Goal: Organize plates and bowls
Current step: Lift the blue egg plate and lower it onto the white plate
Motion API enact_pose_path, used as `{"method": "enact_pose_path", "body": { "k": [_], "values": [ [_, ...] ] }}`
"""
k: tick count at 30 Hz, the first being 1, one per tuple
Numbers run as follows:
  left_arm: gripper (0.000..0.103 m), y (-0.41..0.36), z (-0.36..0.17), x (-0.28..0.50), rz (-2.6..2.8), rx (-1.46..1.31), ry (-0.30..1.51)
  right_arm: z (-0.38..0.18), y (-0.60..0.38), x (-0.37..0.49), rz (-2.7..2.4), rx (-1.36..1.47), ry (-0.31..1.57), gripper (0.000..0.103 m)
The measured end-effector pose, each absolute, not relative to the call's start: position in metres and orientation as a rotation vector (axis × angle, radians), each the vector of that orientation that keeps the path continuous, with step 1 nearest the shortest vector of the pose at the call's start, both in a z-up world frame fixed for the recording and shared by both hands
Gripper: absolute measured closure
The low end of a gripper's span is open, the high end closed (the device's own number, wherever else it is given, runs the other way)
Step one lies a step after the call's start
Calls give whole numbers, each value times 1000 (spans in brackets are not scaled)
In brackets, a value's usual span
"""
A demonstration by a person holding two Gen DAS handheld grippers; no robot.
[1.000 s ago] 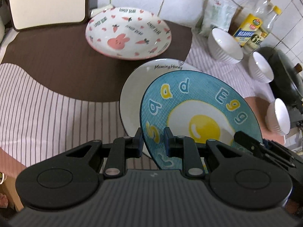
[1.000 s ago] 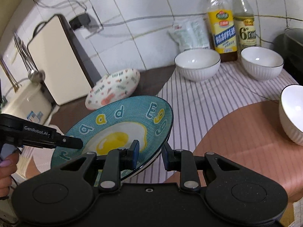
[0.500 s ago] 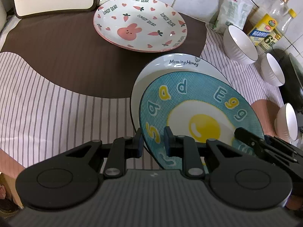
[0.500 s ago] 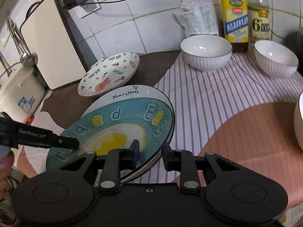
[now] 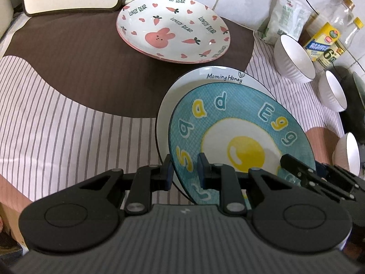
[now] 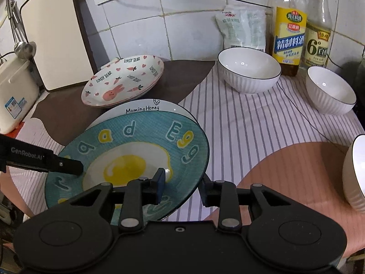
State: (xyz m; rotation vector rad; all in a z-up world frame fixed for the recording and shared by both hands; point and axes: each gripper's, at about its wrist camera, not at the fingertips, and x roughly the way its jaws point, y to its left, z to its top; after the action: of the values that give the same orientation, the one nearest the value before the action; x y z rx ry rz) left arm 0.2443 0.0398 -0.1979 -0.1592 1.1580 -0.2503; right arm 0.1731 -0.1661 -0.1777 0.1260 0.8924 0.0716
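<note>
Teal fried-egg plate (image 5: 239, 137) is clamped at its near-left rim by the left gripper (image 5: 183, 171), directly over the white plate (image 5: 219, 74) on the desk (image 5: 68, 118). The right gripper (image 6: 182, 183) straddles the opposite rim; its jaws have just been opening, pads clear of it.

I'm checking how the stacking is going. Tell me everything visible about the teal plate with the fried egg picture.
The teal fried-egg plate is round, glossy, ceramic-looking, with a dark rim, a white-and-yellow egg at its centre and blue and yellow letters around it. It lies tilted over the white "Morning Honey" plate, covering most of it. The left gripper clamps its near edge; the right gripper straddles the opposite edge, its jaws having just been opening with the rim between them, pads off it.
</note>
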Motion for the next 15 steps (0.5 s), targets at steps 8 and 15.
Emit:
{"method": "enact_pose_path", "body": {
  "k": [8, 15],
  "values": [
    [82, 31, -207, 241, -195, -198, 1141, -189, -165, 166, 62, 33, 832, 61],
    [81, 27, -208, 248, -161, -199, 1152, -194, -163, 168, 80, -11, 785, 60]
  ]
}}
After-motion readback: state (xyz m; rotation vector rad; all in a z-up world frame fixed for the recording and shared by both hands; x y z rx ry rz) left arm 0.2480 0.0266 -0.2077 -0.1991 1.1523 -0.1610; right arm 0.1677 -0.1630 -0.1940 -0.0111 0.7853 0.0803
